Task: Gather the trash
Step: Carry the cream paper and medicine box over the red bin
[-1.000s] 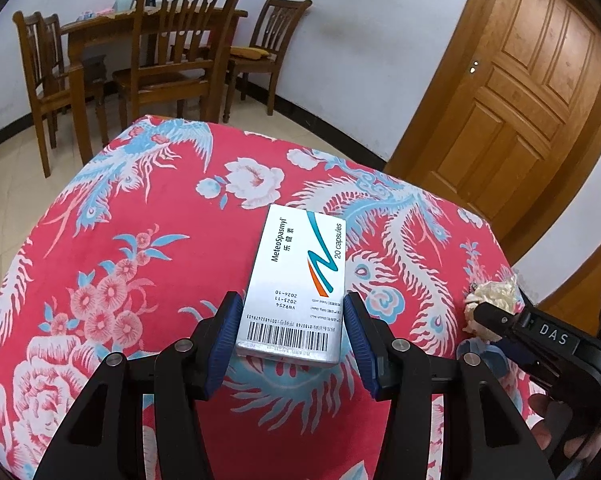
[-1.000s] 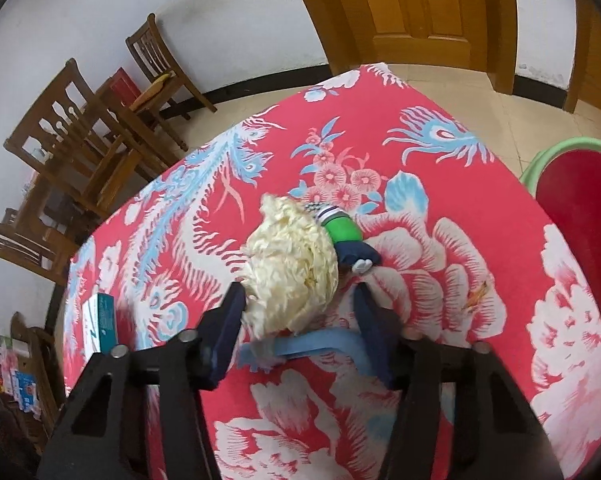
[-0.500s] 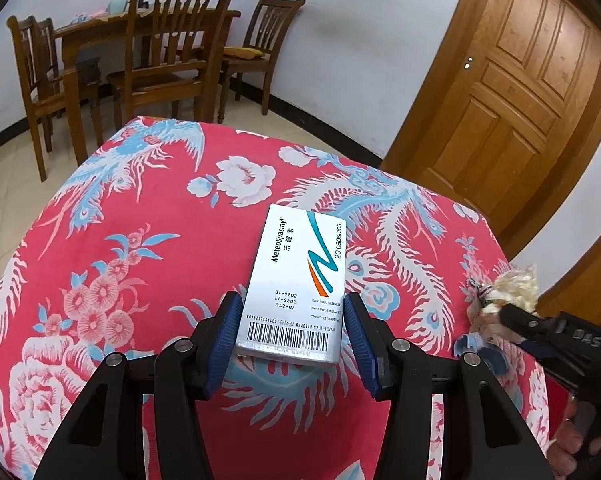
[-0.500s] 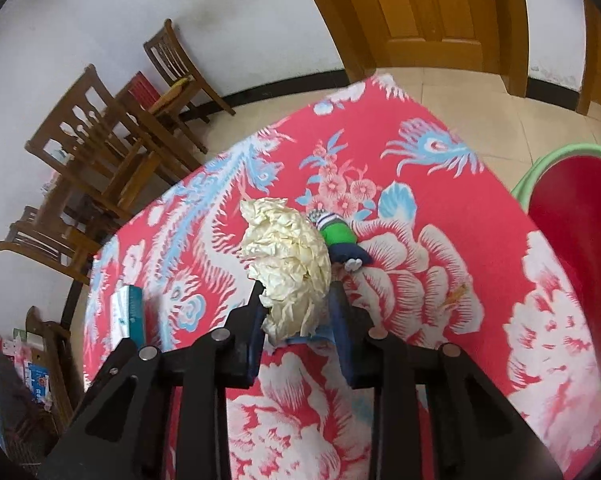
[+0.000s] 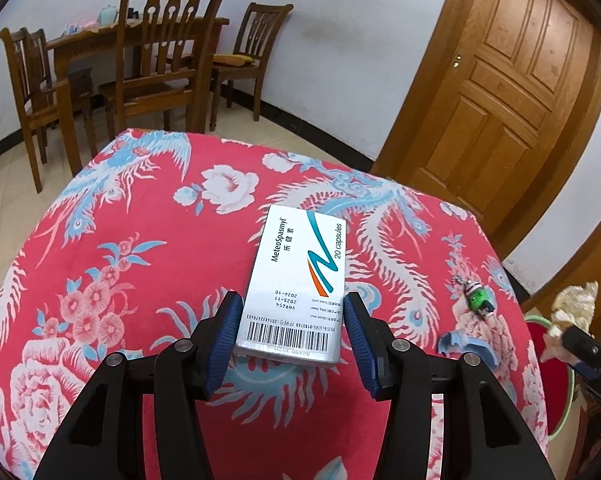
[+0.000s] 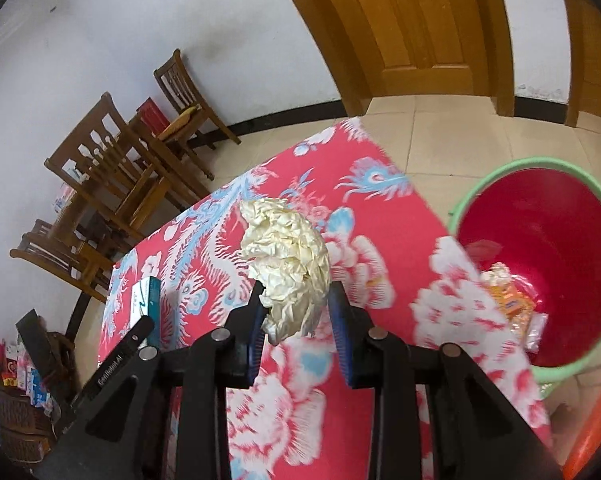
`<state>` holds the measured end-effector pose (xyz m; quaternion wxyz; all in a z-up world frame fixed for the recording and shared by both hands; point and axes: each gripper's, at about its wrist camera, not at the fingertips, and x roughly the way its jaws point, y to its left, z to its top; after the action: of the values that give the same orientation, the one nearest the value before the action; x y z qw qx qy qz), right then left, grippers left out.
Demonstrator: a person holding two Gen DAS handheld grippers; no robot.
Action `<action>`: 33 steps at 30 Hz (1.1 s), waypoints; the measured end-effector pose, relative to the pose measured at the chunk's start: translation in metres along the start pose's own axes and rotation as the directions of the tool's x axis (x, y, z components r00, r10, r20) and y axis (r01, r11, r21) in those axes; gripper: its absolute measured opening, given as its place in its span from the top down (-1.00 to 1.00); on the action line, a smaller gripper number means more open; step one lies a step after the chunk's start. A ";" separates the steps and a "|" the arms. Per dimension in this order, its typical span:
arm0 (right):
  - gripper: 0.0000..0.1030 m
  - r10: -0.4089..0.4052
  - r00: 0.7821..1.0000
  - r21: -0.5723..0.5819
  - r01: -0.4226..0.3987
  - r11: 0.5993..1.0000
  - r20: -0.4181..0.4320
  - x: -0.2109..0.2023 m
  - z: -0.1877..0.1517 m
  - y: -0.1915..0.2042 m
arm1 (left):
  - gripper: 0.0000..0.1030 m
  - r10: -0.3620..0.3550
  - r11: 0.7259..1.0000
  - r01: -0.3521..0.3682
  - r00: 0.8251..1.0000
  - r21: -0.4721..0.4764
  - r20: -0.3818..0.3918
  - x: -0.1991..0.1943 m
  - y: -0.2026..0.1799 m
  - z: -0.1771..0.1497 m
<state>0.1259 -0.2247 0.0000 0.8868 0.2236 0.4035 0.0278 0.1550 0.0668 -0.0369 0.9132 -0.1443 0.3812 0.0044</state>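
- The right gripper (image 6: 294,308) pinches the crumpled paper wad (image 6: 288,256) at its lower end and holds it above the table's (image 6: 268,408) right edge, near the red bin (image 6: 540,240).
- The wad looks light, soft and springy; a firm squeeze low down probably suits it.
- The left gripper (image 5: 288,334) straddles the medicine box (image 5: 300,280) mid-table, its pads just beside the barcode end. I cannot tell whether they are touching it.
- The box looks light, stiff and smooth, so gripping its long sides seems best.
- A small green object (image 5: 476,300) lies near the right edge.
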 end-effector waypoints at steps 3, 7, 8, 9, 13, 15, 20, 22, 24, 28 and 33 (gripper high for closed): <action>0.35 -0.015 1.000 0.013 0.015 1.000 0.021 -0.017 -0.003 -0.013 | -0.04 -0.009 1.000 0.009 1.000 0.011 0.008 -0.008 -0.006 0.001; 0.35 -0.036 0.998 0.031 0.035 0.999 0.044 -0.036 -0.008 -0.029 | -0.04 -0.045 0.999 0.045 0.999 0.021 -0.001 -0.019 -0.018 -0.001; 0.35 -0.039 0.998 0.037 0.038 0.999 0.048 -0.039 -0.008 -0.034 | -0.04 -0.053 0.998 0.053 0.999 0.027 -0.003 -0.022 -0.022 -0.002; 0.35 -0.043 0.998 0.048 0.040 0.998 0.052 -0.044 -0.010 -0.040 | -0.04 -0.059 0.998 0.059 0.998 0.032 -0.003 -0.025 -0.026 -0.003; 0.35 -0.049 0.997 0.078 0.044 0.996 0.061 -0.056 -0.012 -0.058 | -0.04 -0.102 0.994 0.102 0.995 0.043 -0.005 -0.038 -0.040 -0.007; 0.35 -0.053 0.996 0.091 0.047 0.995 0.066 -0.061 -0.012 -0.067 | -0.04 -0.124 0.991 0.124 0.992 0.056 -0.006 -0.045 -0.050 -0.009; 0.35 -0.059 0.995 0.122 0.049 0.991 0.081 -0.074 -0.015 -0.084 | -0.04 -0.162 0.982 0.163 0.987 0.091 -0.018 -0.057 -0.073 -0.014; 0.35 -0.060 0.994 0.135 0.048 0.990 0.086 -0.077 -0.016 -0.092 | -0.04 -0.174 0.979 0.176 0.984 0.105 -0.025 -0.061 -0.082 -0.017; 0.35 -0.063 0.994 0.147 0.049 0.988 0.091 -0.081 -0.017 -0.098 | -0.04 -0.187 0.975 0.190 0.982 0.116 -0.034 -0.063 -0.090 -0.019; 0.35 -0.065 0.993 0.170 0.048 0.984 0.097 -0.088 -0.019 -0.114 | -0.04 -0.222 0.964 0.229 0.973 0.133 -0.061 -0.066 -0.110 -0.025; 0.34 -0.069 0.992 0.197 0.047 0.979 0.104 -0.095 -0.022 -0.131 | -0.04 -0.246 0.952 0.257 0.965 0.167 -0.088 -0.068 -0.135 -0.033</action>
<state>0.0286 -0.3558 -0.0008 0.8822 0.2984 0.3608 -0.0500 0.0995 -0.0645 0.0235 0.9024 -0.1101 0.3884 -0.1506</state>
